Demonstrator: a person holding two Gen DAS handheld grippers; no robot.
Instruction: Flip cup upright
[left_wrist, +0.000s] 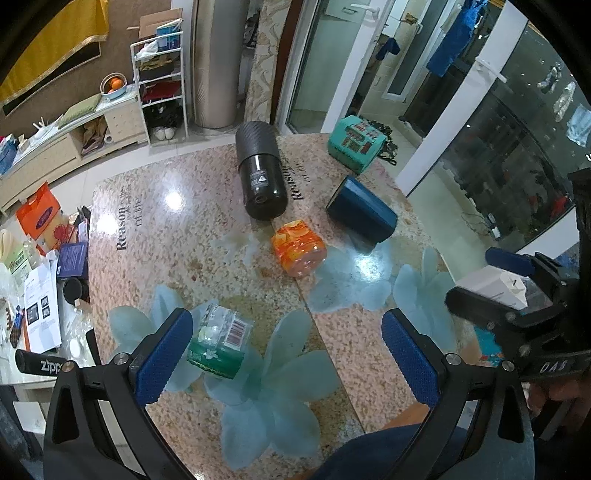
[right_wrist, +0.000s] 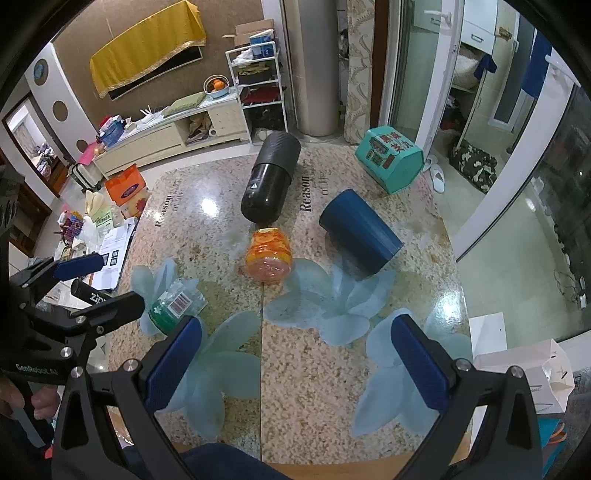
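Nothing is done yet, I think. My left gripper (left_wrist: 288, 354) has its blue fingers (left_wrist: 164, 354) spread wide, and they hold nothing. My right gripper (right_wrist: 295, 362) is wide too, and it is empty as well. Both hang over the near edge of the tabletop (right_wrist: 314, 387), the one with the pale blue flowers on it.

Nearest to me, at about 10 o'clock from the right gripper, a green jar (right_wrist: 177, 304) with a barcode lies on its side. Past it, at about 12 o'clock, an orange jar (right_wrist: 269, 254) lies tipped over too.

A bit farther, at about 1 o'clock, is the dark blue cup (right_wrist: 360, 238). It lies on its side, well apart from both grippers. I think this is the cup to stand up.

Farther still, a black bottle (right_wrist: 267, 181) lies down at 12 o'clock. A teal box (right_wrist: 389, 164) sits at the far edge.

So all the work is left: reach the cup, grab it, and tip it up.
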